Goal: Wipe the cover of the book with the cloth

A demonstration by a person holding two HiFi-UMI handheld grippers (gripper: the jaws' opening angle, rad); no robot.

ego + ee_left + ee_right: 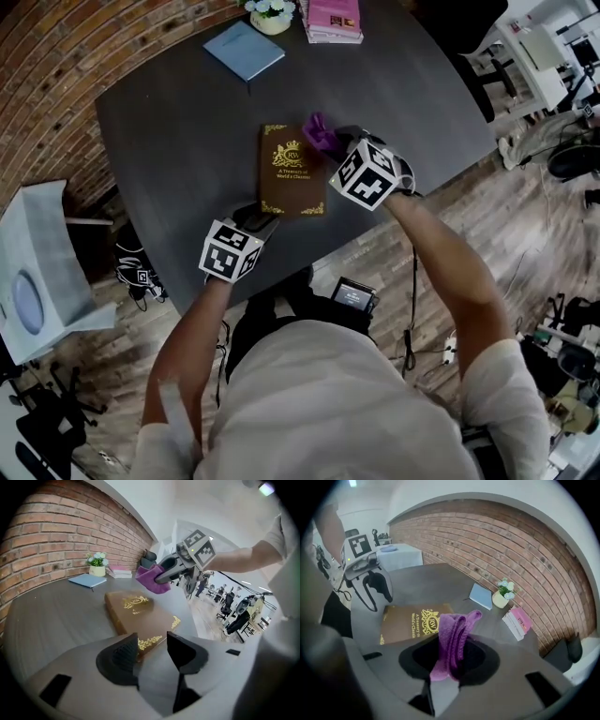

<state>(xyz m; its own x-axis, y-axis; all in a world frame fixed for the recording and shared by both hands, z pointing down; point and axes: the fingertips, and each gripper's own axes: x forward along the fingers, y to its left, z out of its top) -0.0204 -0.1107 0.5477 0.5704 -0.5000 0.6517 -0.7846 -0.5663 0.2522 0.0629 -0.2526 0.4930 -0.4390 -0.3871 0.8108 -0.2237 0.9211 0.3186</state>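
Brown hardback book with gold crest and lettering: lies flat, cover up, on the wide dark grey table, close to its near edge.

Left gripper: jaws apart, nothing pinched, poised at the book's near corner.

Right gripper: clamped on a bunched purple terry cloth, hanging by the book's far right corner, apparently just clear of the cover.

Judged: on the brink of the first stroke. To do it well:
- Steady the near corner with the left jaws while leaving most of the cover bare.
- Lower the right, leading with the loose cloth end rather than the hard jaw tips.
- Sweep in long overlapping strokes from far edge to near.
- Keep pressure light to avoid skidding the book across the smooth top.
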